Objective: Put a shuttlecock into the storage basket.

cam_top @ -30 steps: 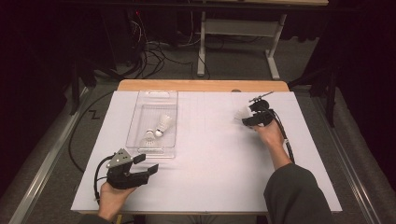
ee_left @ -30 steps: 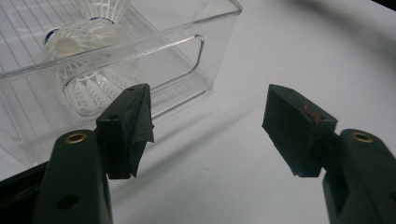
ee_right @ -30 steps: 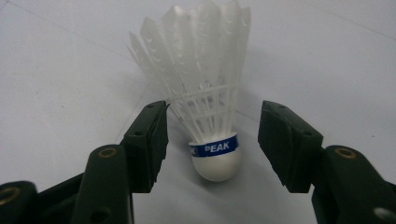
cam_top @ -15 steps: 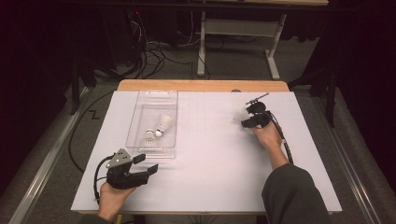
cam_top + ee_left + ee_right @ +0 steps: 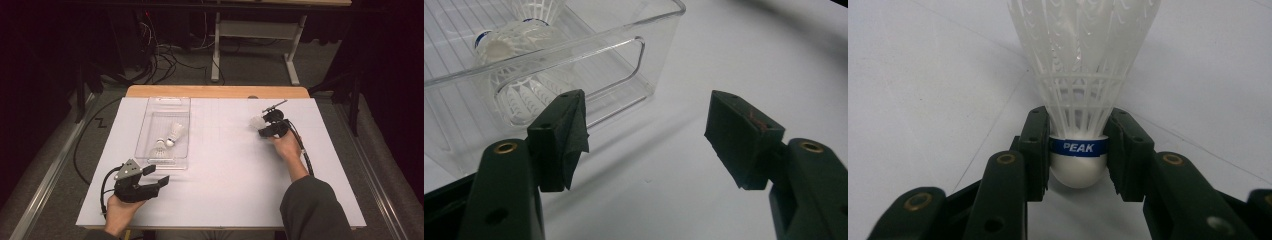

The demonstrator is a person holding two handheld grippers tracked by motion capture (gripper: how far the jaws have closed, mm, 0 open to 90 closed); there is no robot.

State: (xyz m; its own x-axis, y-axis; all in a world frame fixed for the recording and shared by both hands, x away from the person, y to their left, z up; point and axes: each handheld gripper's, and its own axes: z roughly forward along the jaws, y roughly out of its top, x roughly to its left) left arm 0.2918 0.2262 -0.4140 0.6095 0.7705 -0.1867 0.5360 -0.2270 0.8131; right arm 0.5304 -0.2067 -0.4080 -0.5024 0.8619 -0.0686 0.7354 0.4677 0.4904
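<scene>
The white sheet on the table lies bare from its middle to the near edge, open to passage between both hands. The clear bin stands toward the far left corner; its walls block level approach, its top is open. Two shuttlecocks lie inside. The left gripper sits just off the bin's near end, near the near left corner. The right gripper occupies the far right part, a shuttlecock between its jaws.
</scene>
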